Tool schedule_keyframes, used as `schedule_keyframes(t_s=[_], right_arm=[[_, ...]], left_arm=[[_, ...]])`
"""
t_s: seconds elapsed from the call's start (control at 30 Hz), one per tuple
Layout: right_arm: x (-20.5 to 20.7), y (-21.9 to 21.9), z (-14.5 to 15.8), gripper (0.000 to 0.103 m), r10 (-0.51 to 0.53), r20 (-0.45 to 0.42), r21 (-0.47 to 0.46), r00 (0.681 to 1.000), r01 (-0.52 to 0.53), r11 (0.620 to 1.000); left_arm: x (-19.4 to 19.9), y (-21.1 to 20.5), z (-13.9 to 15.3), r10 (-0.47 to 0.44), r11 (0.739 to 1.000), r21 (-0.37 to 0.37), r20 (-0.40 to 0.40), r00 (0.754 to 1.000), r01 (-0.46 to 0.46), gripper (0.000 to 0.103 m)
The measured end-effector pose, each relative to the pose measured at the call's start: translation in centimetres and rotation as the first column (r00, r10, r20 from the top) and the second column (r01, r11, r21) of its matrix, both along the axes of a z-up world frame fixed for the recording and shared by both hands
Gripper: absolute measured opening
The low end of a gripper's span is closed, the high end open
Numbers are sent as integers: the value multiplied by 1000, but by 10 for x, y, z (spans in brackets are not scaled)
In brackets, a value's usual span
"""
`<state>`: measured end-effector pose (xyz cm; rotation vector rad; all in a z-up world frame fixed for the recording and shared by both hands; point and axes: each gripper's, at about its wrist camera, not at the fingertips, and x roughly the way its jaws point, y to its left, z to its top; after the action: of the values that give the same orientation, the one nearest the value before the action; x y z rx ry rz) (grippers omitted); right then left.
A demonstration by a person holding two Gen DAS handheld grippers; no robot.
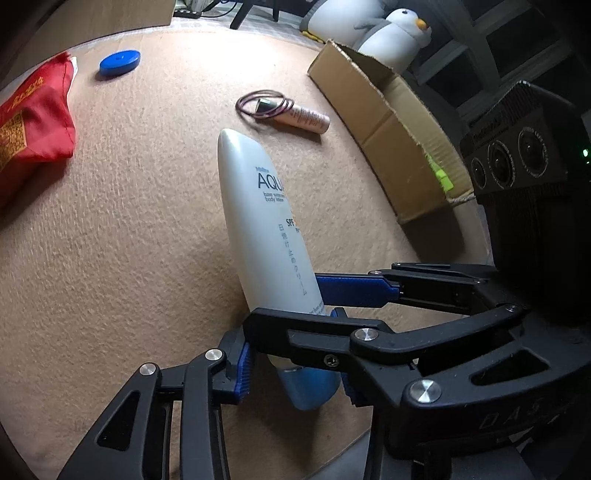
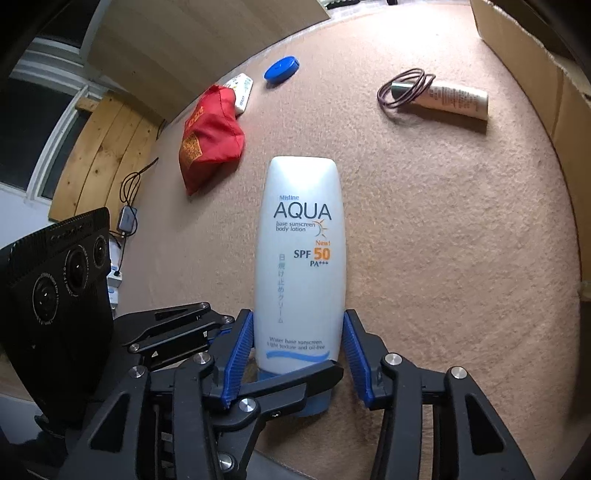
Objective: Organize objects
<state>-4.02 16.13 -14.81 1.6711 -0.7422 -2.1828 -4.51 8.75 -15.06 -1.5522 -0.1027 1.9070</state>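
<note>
A white sunscreen tube (image 1: 266,221) with a blue cap is held above the tan carpet, and both grippers meet at its lower end. My left gripper (image 1: 291,358) has its blue pads against the tube near the cap. My right gripper (image 2: 299,354) has its blue pads (image 2: 240,354) on either side of the same tube (image 2: 301,251), close to its sides; contact is unclear. A small pink tube (image 1: 303,116) with dark hair ties (image 1: 264,105) around it lies beyond. A blue disc (image 1: 120,62) and a red pouch (image 1: 33,118) lie far left.
An open cardboard box (image 1: 388,125) lies at the right on the carpet, with a plush penguin (image 1: 399,33) behind it. In the right wrist view a small white packet (image 2: 242,88) sits behind the red pouch (image 2: 210,136), and a wooden board (image 2: 107,147) and cables are at left.
</note>
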Motion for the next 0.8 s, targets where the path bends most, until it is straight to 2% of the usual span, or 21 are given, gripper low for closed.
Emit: schedule_keyframes(t_s=[0.2,0.33,0.63,0.7,0.8], right_arm=[[-1,13,16,45,-25,-29,0,999,25,1000],[-3,31,35,45,-40,-62,22,997,42,999],[-11,100,82,45,-90,-141,100,986,104,990],[-13,120,91,45,-96,-156,131,983,117,984],[-18,150,97,45,-117,-165,146,979,142,979]], left_arm=[[-5,10,22,-2,1000,21,-34,999,2,40],[-11,31,42,-19,999,40,-70,997,22,40],[-48,124,85,-66,991,104,-132,989,80,40],[-64,161,84,-74,989,114,-142,987,91,40],[-79,190,86,-83,986,130,-149,985,102,40]])
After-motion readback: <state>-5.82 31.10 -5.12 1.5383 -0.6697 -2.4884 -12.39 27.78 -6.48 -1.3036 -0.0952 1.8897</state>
